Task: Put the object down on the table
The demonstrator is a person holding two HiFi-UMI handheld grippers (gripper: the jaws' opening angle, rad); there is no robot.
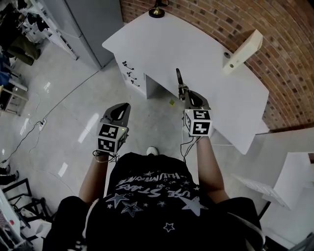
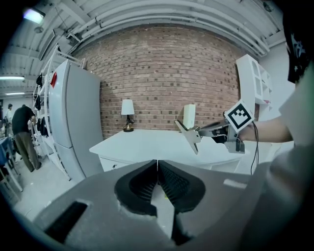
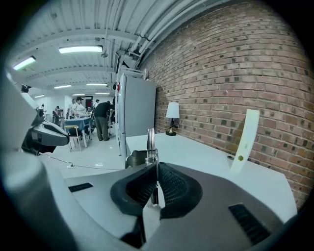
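In the right gripper (image 3: 156,166), jaws closed tight on it, a slim grey metal tool (image 3: 150,139), standing upright between the ribbed black pads, with a wider grey part beside the shaft on the left. From the head view, held in the air over the near edge of the white table with a curved front (image 1: 196,54), pointing away from the person, not lying on the top. From the left gripper view, seen as a forked grey shape in front of the table, clear of the surface. On the left gripper (image 2: 157,164), jaws pressed together, nothing between them; held lower and to the left, over the glossy light grey floor (image 1: 59,117), well apart from the table. On each gripper a cube with black and white square markers, patterns only. At the far end of the table a small lamp with a white shade and dark foot (image 2: 127,108), near the red brick wall (image 1: 221,14). Against this wall a flat cream board (image 1: 243,51), leaning tilted, with a small round mark low on it. Under the table top three white drawers with dark handles (image 1: 130,73). Left of the table a tall grey cabinet (image 2: 73,122). On the person's black shirt (image 1: 157,191) pale stars and one line of pale letters, upside down from the head view and too blurred to read with certainty.
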